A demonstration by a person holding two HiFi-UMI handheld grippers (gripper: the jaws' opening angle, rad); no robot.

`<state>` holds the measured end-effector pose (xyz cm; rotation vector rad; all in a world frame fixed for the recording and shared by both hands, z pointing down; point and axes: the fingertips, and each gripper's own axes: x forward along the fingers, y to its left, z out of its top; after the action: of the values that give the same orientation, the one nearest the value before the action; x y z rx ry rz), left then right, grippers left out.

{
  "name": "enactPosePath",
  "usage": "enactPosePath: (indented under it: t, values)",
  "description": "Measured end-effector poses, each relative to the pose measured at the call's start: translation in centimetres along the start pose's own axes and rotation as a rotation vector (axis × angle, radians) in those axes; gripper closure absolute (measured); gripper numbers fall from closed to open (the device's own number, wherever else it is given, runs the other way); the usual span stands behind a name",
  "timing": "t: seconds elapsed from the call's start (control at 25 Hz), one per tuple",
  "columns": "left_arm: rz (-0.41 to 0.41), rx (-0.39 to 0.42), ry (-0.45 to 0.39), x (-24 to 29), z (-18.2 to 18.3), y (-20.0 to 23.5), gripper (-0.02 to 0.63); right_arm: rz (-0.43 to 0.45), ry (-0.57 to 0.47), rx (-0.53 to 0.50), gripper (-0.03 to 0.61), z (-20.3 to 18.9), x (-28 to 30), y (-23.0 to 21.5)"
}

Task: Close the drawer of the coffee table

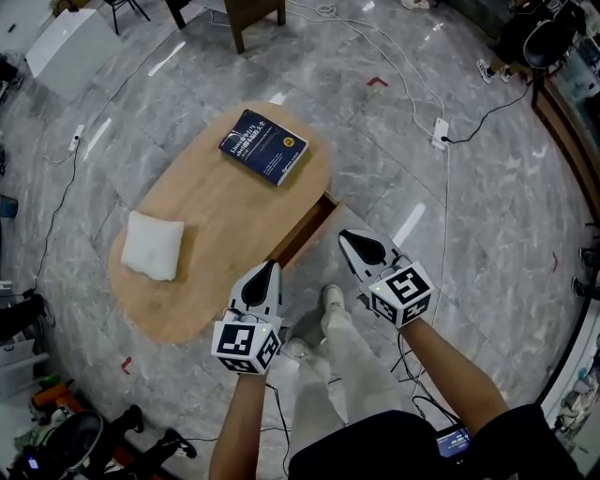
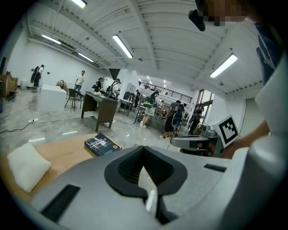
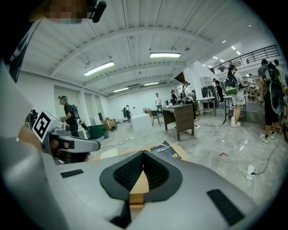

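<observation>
The oval wooden coffee table (image 1: 216, 234) has its drawer (image 1: 307, 228) pulled partly out on the side nearest me, showing a dark gap under the tabletop. My left gripper (image 1: 271, 268) is shut and empty, its tip just off the table's near edge beside the drawer's near end. My right gripper (image 1: 343, 236) is also shut and empty, hovering just right of the drawer front without touching it. In the right gripper view the wooden edge (image 3: 139, 184) shows between the jaws. A blue book (image 1: 263, 145) and a white cushion (image 1: 153, 245) lie on the tabletop.
My legs and shoes (image 1: 333, 300) stand between the grippers, close to the drawer. Cables and a power strip (image 1: 440, 132) run over the marble floor to the right. A wooden desk (image 1: 255, 21) and a white box (image 1: 70, 42) stand farther off; several people are in the background.
</observation>
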<state>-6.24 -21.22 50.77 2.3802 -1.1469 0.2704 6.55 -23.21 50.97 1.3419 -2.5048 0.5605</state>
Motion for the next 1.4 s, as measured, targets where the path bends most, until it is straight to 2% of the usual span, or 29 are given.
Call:
enactPosePath:
  t: [0.36, 0.8, 1.08, 1.4]
  values:
    - [0.007, -0.042, 0.021, 1.0, -4.7, 1.3, 0.612, -0.002, 0.045, -0.013, 0.565, -4.5, 1.5, -1.1]
    - [0.034, -0.089, 0.03, 2.7, -8.5, 2.4, 0.612, -0.012, 0.088, 0.031, 0.565, -9.1, 3.0, -1.9]
    - [0.046, -0.095, 0.074, 3.5, -12.0, 3.5, 0.612, -0.026, 0.111, 0.061, 0.565, -13.0, 4.8, -3.0]
    - [0.066, -0.12, 0.099, 4.4, -14.9, 5.1, 0.612, 0.003, 0.153, 0.066, 0.565, -17.0, 6.8, -2.6]
